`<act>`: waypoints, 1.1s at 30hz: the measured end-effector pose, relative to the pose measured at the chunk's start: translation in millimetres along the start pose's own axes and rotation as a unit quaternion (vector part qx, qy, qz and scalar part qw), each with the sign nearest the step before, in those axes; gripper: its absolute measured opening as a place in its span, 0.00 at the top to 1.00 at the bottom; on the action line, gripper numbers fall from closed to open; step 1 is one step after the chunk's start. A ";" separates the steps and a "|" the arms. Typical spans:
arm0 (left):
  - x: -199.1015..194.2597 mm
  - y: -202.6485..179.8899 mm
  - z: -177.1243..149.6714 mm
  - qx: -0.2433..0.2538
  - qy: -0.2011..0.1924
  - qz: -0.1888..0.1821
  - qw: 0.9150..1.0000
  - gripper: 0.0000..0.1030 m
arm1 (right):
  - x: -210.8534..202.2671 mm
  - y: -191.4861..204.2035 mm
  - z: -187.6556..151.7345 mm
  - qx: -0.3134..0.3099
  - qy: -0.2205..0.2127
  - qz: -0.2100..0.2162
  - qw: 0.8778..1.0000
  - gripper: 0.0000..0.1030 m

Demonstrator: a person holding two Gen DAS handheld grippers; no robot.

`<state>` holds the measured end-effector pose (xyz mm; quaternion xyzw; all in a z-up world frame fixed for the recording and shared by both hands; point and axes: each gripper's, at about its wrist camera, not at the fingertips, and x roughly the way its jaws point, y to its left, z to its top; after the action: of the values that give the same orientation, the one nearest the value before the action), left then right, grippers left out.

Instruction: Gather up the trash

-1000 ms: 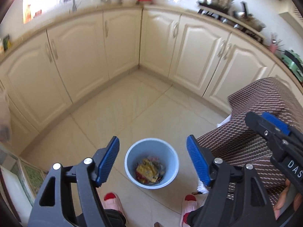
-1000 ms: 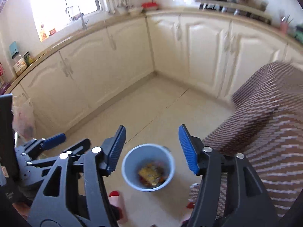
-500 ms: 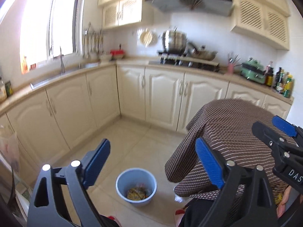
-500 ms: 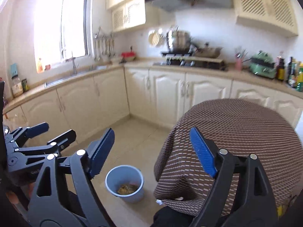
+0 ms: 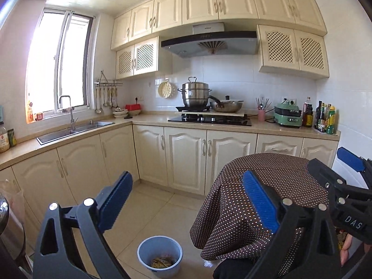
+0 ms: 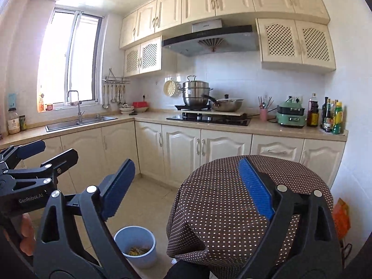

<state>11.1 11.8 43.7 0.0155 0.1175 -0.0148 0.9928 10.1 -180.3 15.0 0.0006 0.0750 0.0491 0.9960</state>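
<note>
Cream cabinets (image 5: 186, 158) ran along the back walls. A round desk (image 5: 267, 186) with a brown dotted cloth stood at right, floor (image 5: 158, 209) tiled beige. Left claw (image 5: 188, 202) was spread wide with nothing between its blue pads (image 5: 116, 200), having just been opening. Right claw (image 6: 188, 186) was likewise wide apart and empty, having also just been opening. A blue bin (image 5: 160, 255) sat on the floor just beside the desk's cloth edge, below both claws. Yellow wrapper trash (image 5: 162, 262) lay at the bin's bottom.
</note>
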 end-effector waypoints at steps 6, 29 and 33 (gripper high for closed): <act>-10.8 -9.8 4.0 0.003 -0.013 -0.005 1.000 0.09 | -14.3 -4.5 -0.6 0.001 -0.011 -0.007 1.000 0.12; -11.6 -15.3 -2.1 0.005 -0.016 -0.011 1.000 0.08 | -22.2 -10.5 -4.4 0.004 -0.009 -0.013 1.000 0.11; -11.4 -16.0 -3.0 0.006 -0.015 -0.010 1.000 0.08 | -23.1 -10.0 -6.1 0.005 -0.007 -0.012 1.000 0.11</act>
<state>-1.2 -3.8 43.1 0.0198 0.1027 -0.0256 0.9942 -12.5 -192.6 12.3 0.0050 0.0679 0.0370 0.9970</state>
